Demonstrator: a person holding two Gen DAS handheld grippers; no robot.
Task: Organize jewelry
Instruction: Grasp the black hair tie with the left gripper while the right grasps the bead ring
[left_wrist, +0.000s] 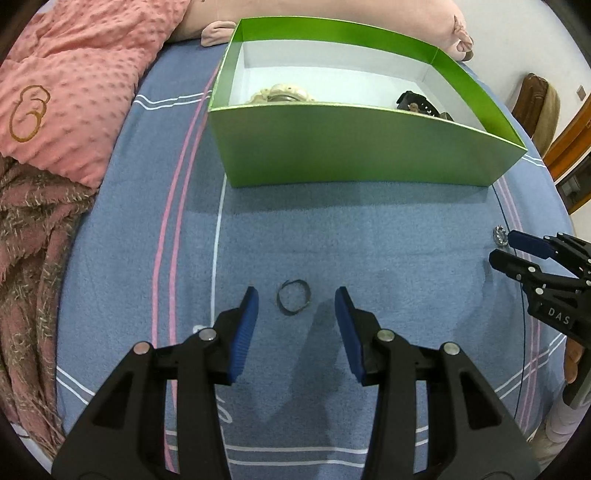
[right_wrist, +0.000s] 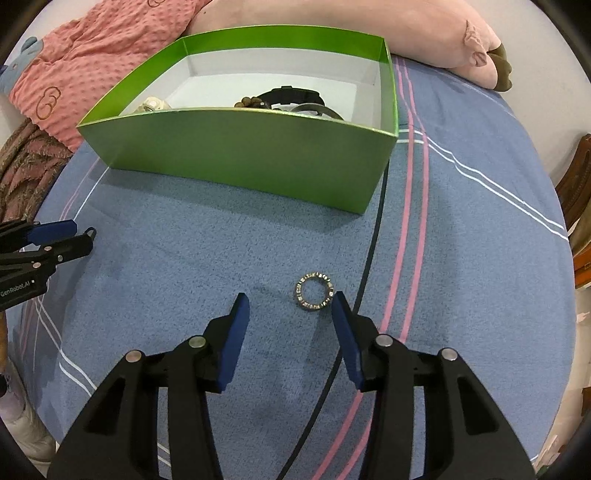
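Blue-padded left tongs (left_wrist: 296, 299) wide open around thin ring (left_wrist: 293, 302), right tongs (right_wrist: 290, 301) open beside jeweled ring (right_wrist: 314, 291)

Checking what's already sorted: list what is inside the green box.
Inside the green box: a cream beaded piece at the left, a black strap, brown beads and a grey band at the right. The front wall hides their lower parts and the floor nearest it.

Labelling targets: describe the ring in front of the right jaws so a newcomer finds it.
Start at the green box on the blue bedspread. Nearer the camera, by the dark stripe, lies the studded silver ring. The dark thin ring by the other jaws is plain, without stones.
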